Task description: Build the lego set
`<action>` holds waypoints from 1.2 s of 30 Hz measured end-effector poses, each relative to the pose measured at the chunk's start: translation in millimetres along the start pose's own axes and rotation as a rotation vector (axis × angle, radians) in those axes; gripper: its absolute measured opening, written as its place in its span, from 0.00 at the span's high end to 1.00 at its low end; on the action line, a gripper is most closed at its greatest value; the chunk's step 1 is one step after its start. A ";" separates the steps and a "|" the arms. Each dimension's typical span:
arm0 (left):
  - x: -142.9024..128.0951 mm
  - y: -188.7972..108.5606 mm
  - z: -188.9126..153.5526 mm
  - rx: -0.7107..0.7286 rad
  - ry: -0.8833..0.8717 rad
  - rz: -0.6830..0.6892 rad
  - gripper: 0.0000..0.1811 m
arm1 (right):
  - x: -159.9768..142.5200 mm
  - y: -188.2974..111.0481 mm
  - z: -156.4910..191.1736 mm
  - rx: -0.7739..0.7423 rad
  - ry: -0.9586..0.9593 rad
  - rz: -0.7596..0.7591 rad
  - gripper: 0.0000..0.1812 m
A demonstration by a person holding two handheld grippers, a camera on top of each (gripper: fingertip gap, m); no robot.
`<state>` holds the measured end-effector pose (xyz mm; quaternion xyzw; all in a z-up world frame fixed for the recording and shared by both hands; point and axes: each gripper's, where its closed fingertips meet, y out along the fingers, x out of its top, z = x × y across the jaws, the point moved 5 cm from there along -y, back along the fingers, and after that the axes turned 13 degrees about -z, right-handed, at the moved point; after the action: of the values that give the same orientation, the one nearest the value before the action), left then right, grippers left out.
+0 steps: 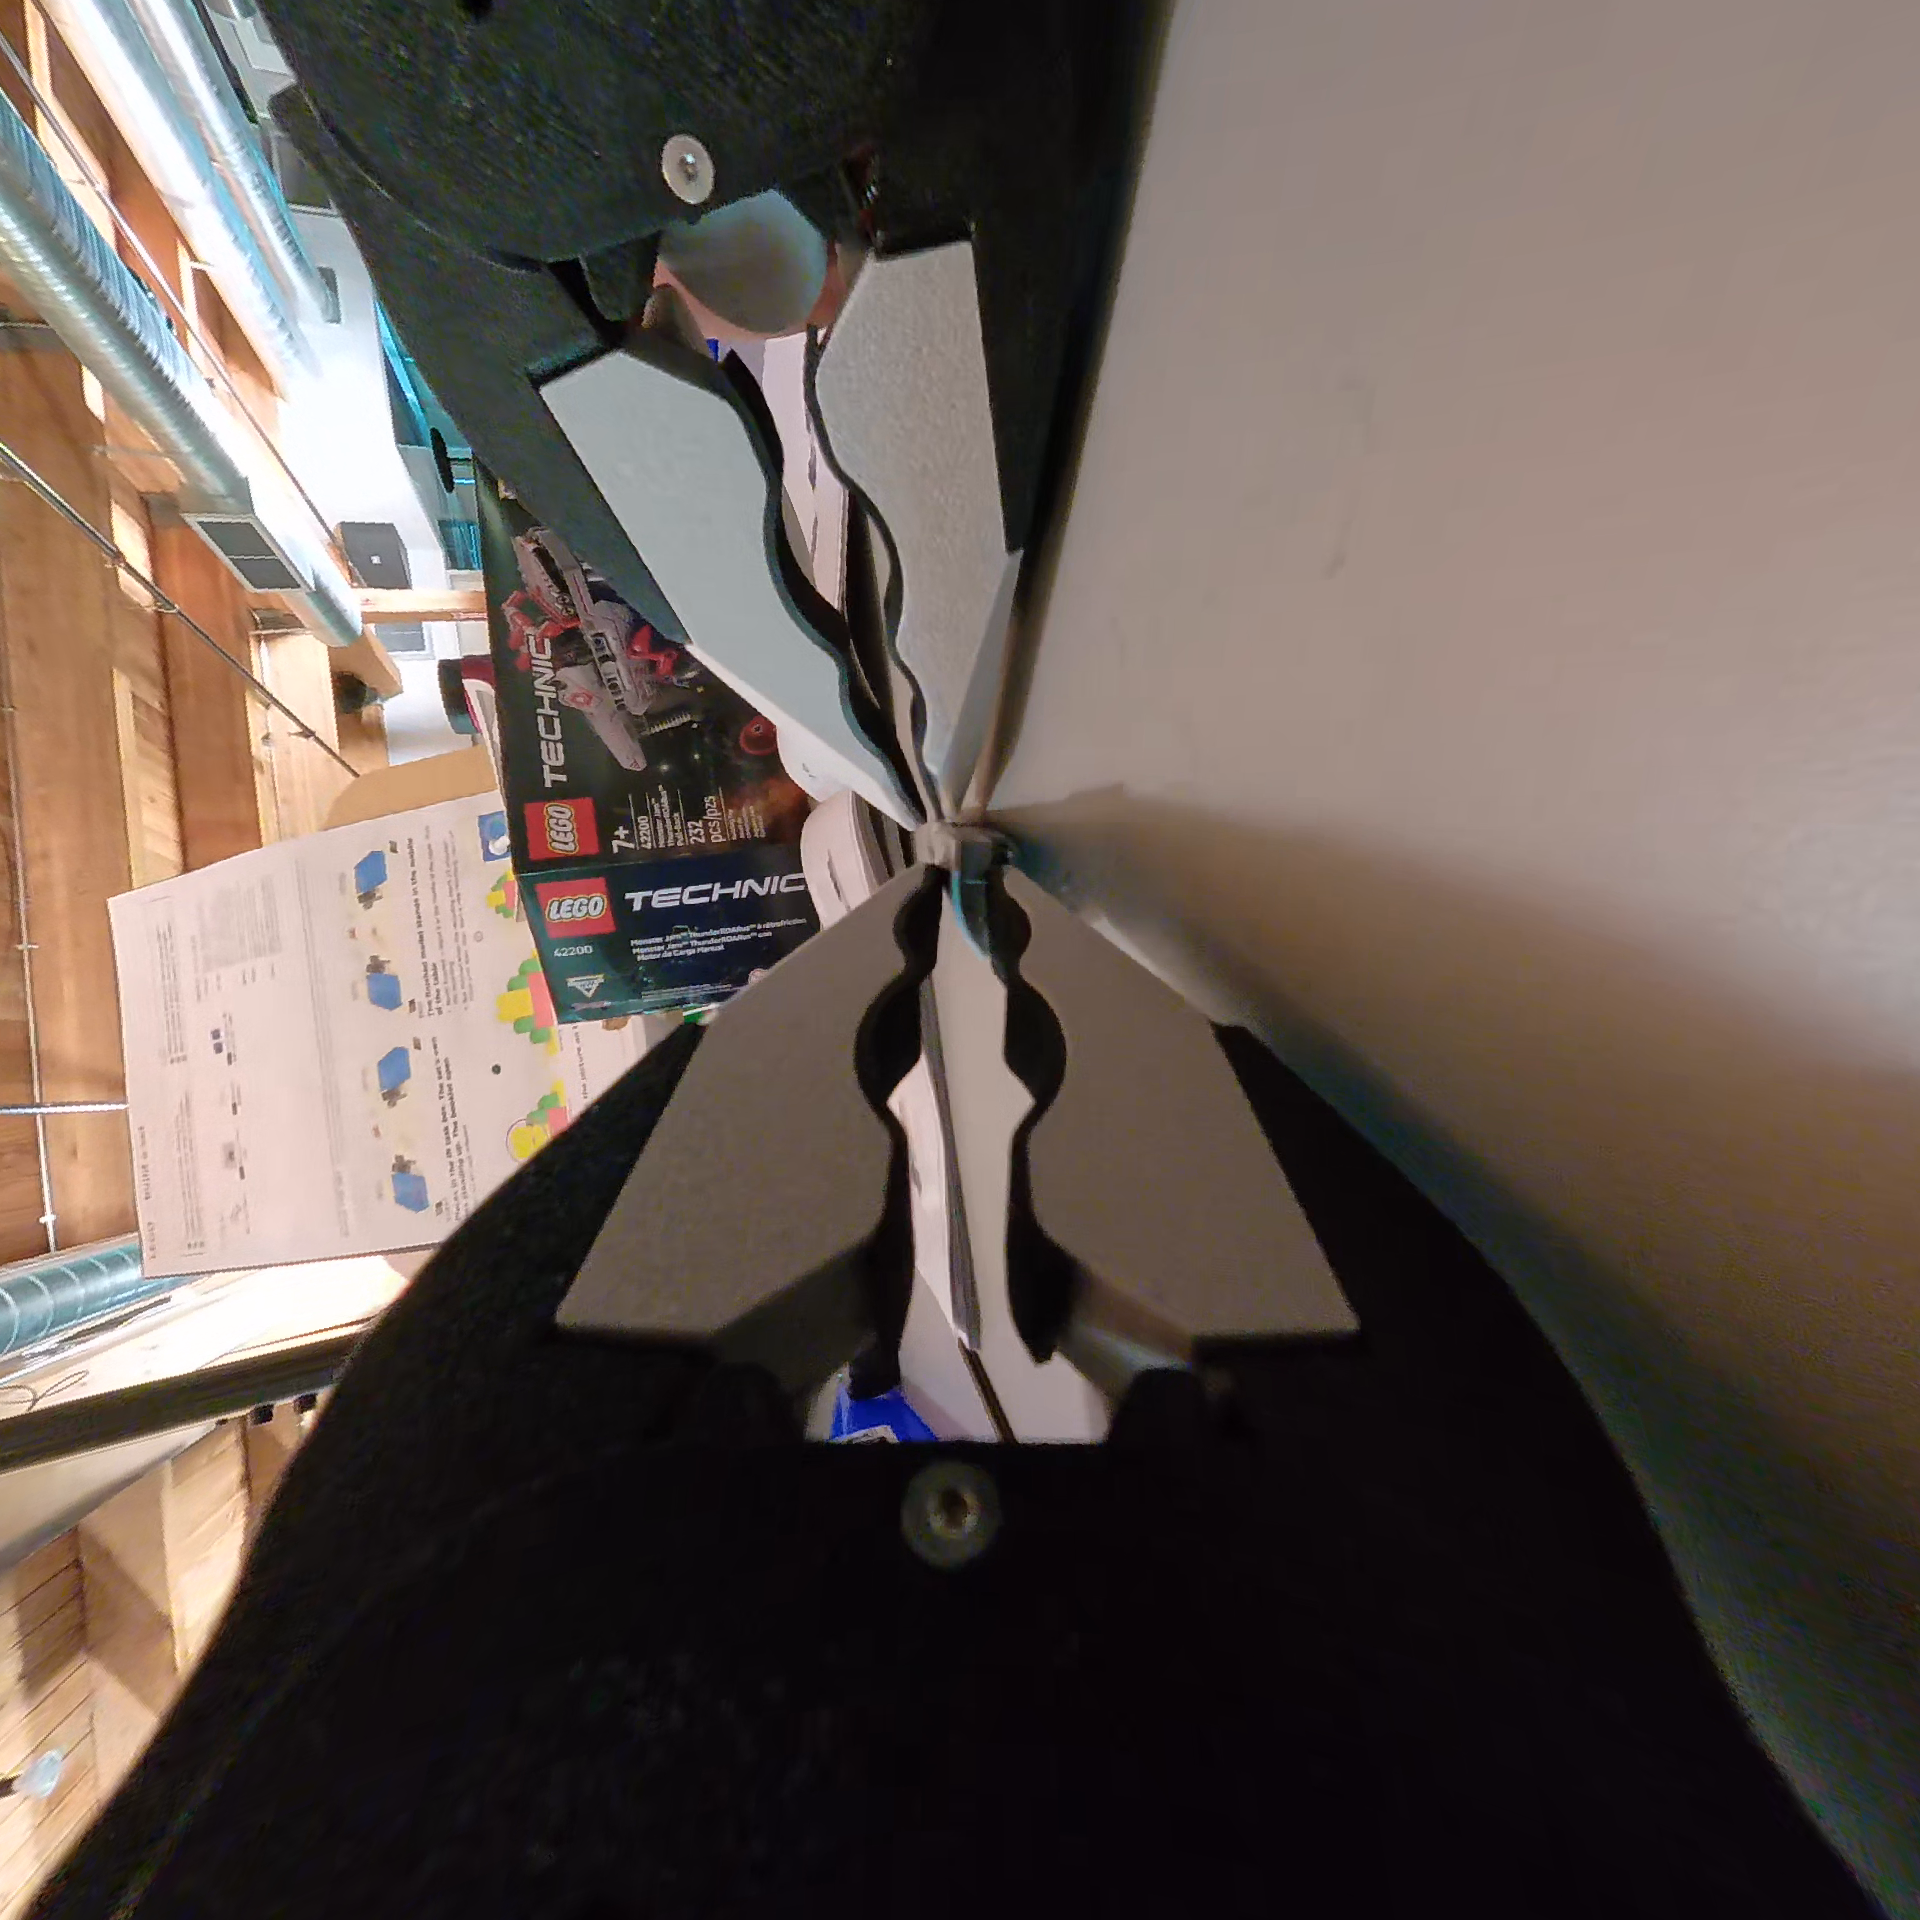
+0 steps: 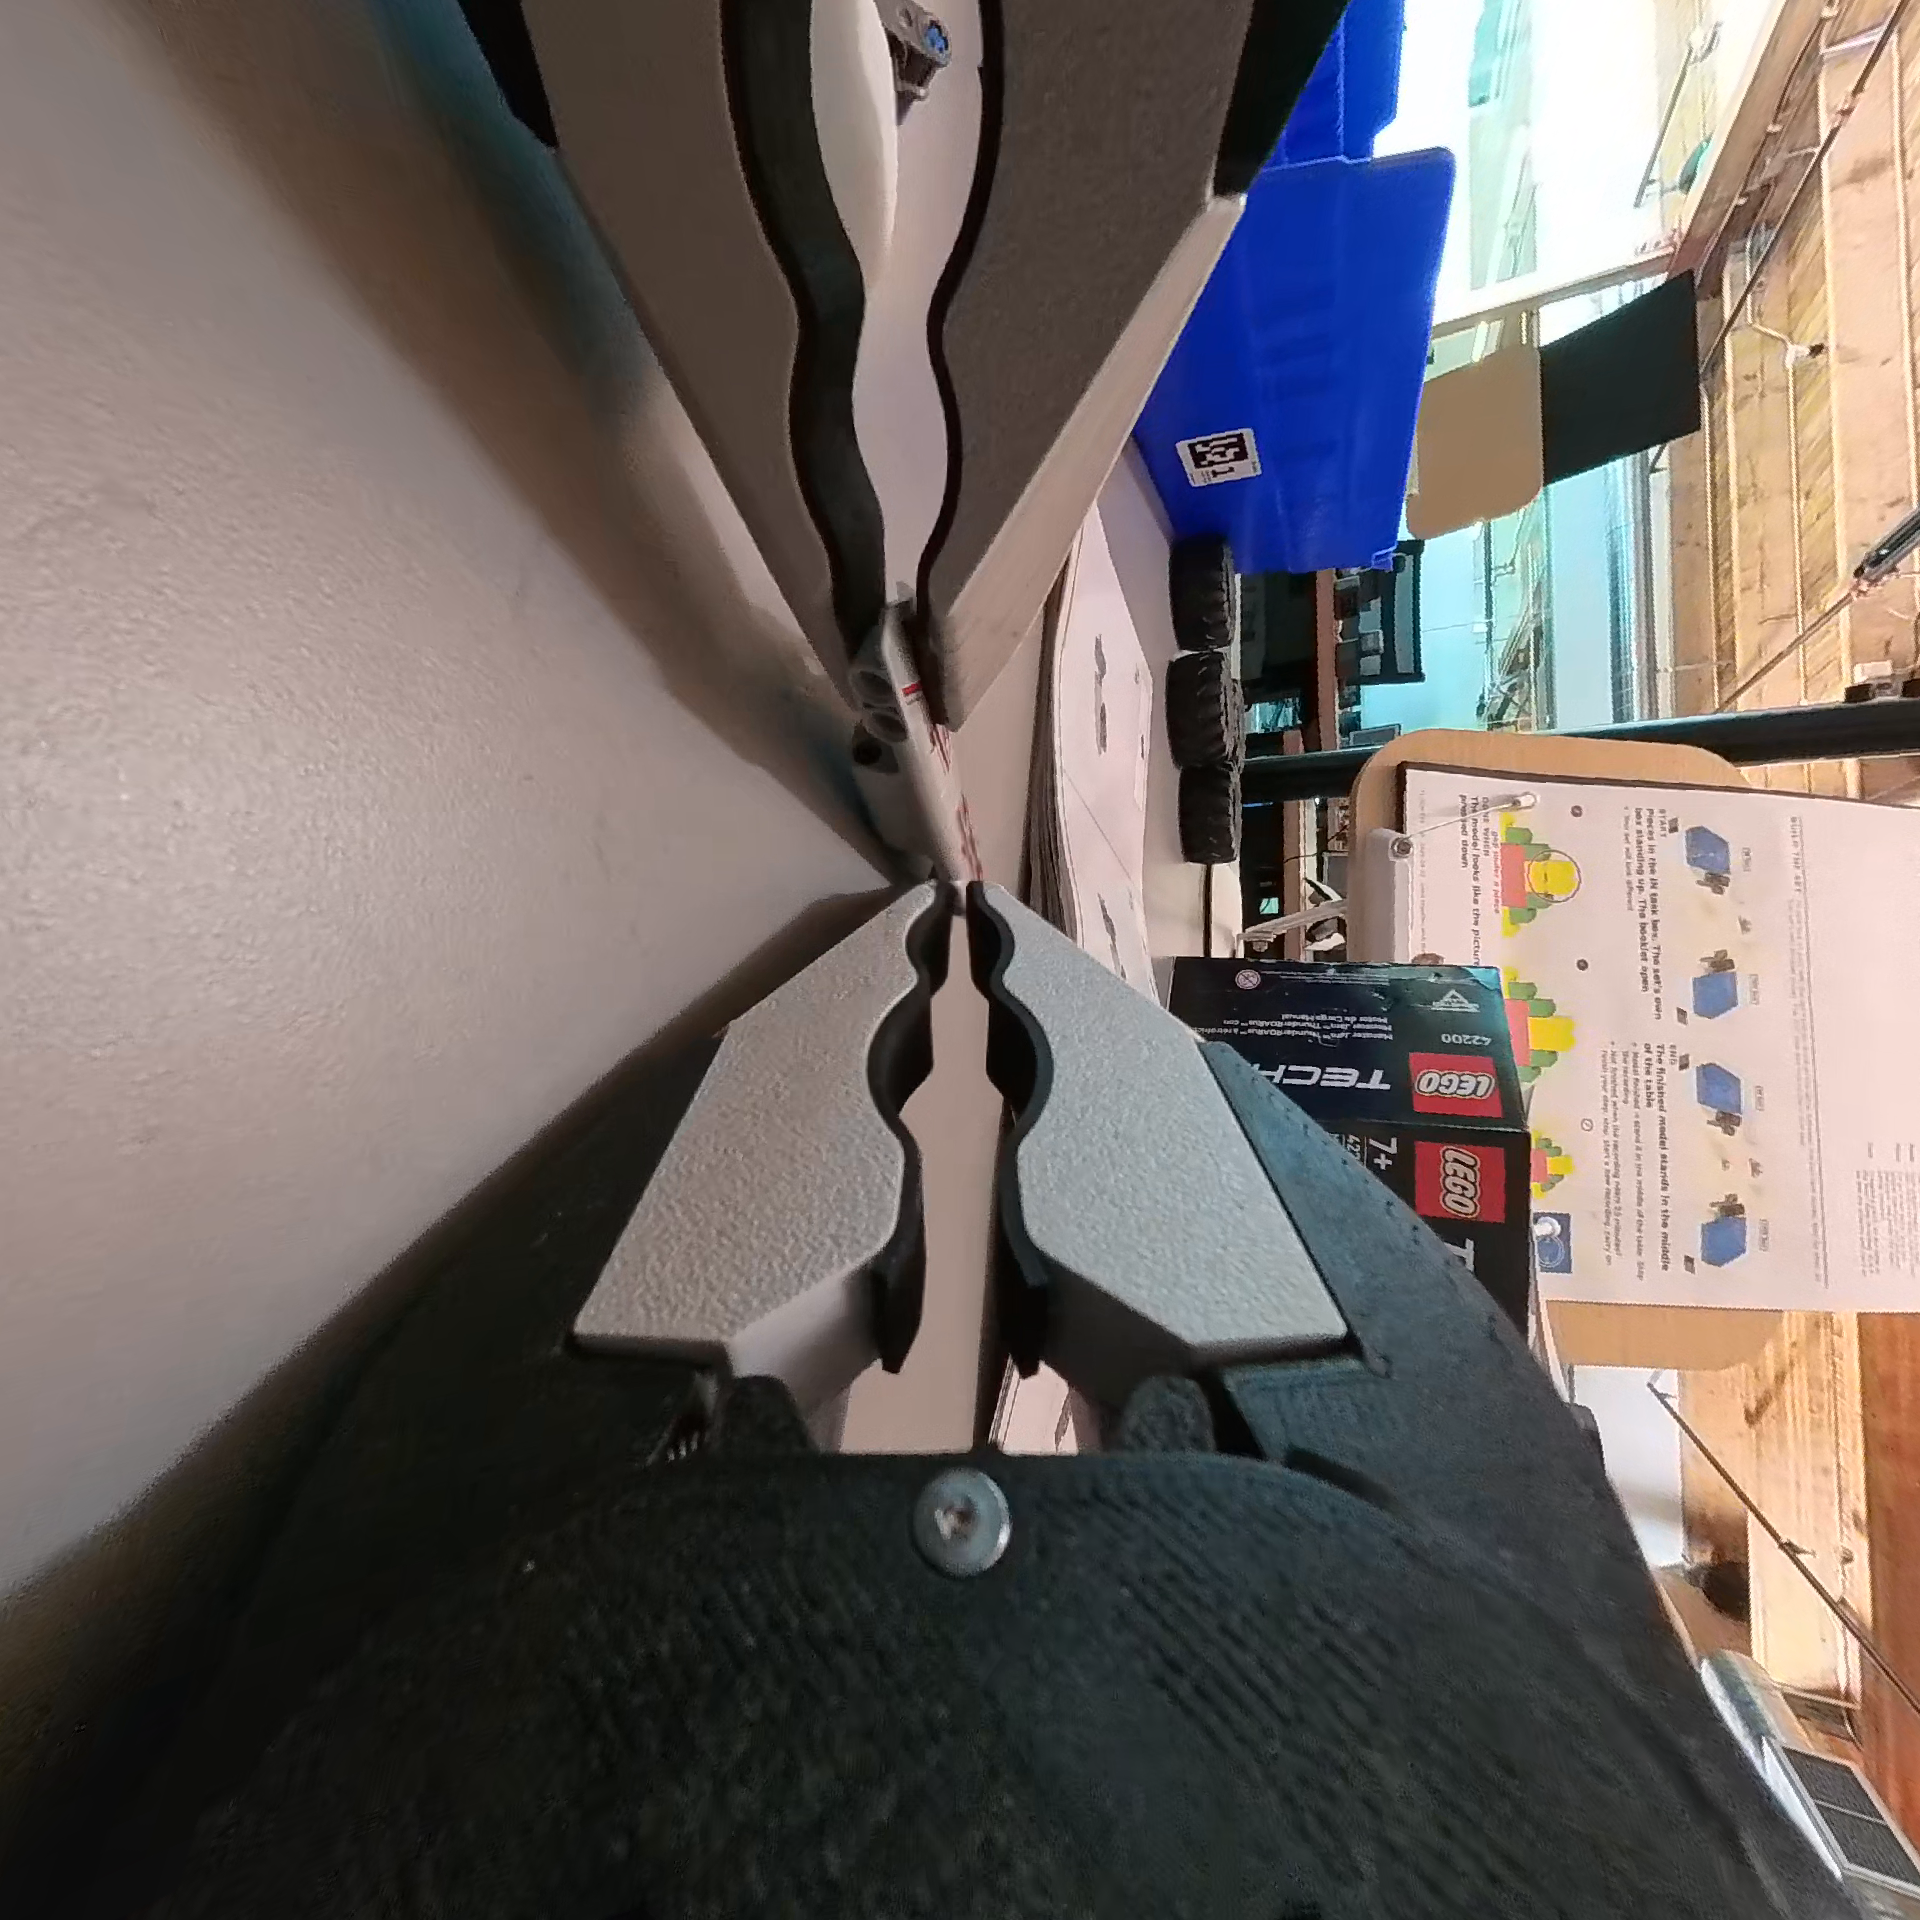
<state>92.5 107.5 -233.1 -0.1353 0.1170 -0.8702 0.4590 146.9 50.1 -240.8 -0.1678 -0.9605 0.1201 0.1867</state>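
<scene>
A small grey Lego Technic piece with round holes and a red-marked sticker is held just above the white table. My left gripper is shut on it; in the right wrist view it comes in from the top. My right gripper meets it tip to tip, with its jaws almost closed on the near end of the same piece. In the left wrist view the piece shows only as a small grey bit between the two grippers, with the right gripper above it.
The dark Lego box and a printed instruction sheet stand behind, and both show in the left wrist view, the box and the sheet. A blue bin, black tyres and an open booklet lie on the table. Only a small space, under 4 cm, lies between the two pairs of fingers.
</scene>
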 end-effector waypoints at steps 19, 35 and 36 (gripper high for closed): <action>-3.4 0.0 -4.0 -0.027 -0.036 0.025 0.96 | -4.0 -0.5 -2.0 -0.027 -0.009 0.024 0.99; 0.7 -14.1 48.2 0.222 -0.643 -0.224 0.98 | 10.8 -9.7 -22.8 -0.151 0.299 -0.168 0.75; 1.6 -10.9 51.7 0.224 -0.706 -0.242 0.98 | 7.8 -11.1 -23.2 -0.159 0.300 -0.155 0.74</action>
<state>101.0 108.1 -180.9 -0.3885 -0.1608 -0.8252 0.3771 146.3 46.7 -214.2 -0.1236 -0.9384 0.0029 0.3226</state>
